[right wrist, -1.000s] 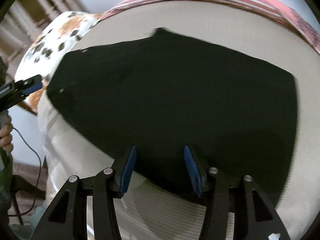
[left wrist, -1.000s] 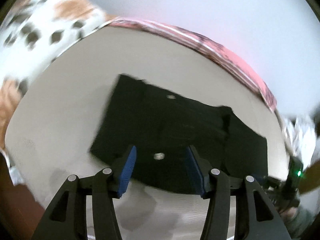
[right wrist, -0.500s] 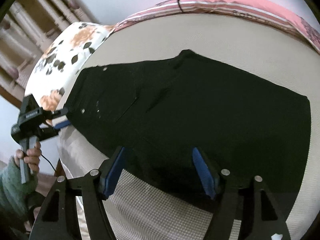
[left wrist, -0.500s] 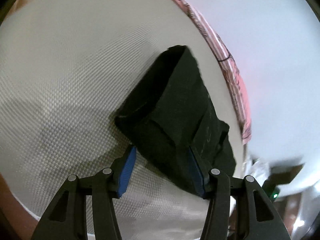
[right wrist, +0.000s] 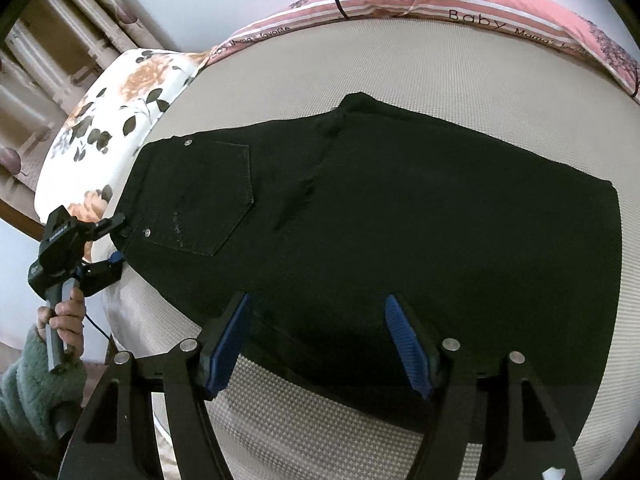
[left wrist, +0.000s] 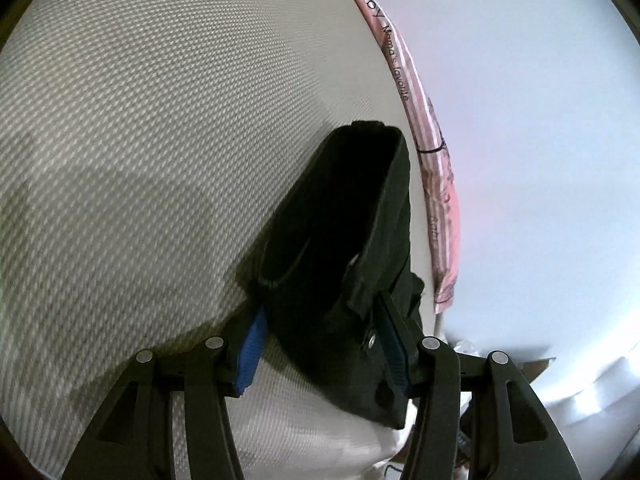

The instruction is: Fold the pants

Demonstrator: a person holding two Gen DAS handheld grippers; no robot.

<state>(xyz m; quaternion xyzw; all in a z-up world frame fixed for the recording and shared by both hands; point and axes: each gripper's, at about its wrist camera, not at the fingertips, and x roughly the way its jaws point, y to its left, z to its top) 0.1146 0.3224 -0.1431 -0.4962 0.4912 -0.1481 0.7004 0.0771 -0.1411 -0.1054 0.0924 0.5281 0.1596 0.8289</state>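
Black pants (right wrist: 380, 220) lie flat on the bed, folded lengthwise, with the back pocket up and the waistband at the left. My right gripper (right wrist: 320, 344) hovers open over their near edge, its blue pads apart and nothing pinched. My left gripper (right wrist: 118, 240) sits at the waistband's near corner, rolled so one finger is above the cloth and one below. In the left wrist view the waistband end of the pants (left wrist: 340, 220) fills the gap of the left gripper (left wrist: 322, 350). Its pads (left wrist: 250, 356) stand apart and do not squeeze the cloth.
The bed's beige woven cover (right wrist: 440, 72) stretches around the pants. A pink striped blanket (right wrist: 440, 0) lines the far edge, and a floral pillow (right wrist: 112, 112) lies at the left. A hand in a green fuzzy sleeve (right wrist: 60, 320) holds the left gripper off the bed's edge.
The left gripper dropped, rolled, and closed in on the waistband end, so the cloth now sits between its fingers. The right gripper's jaws widened while it stayed in place.
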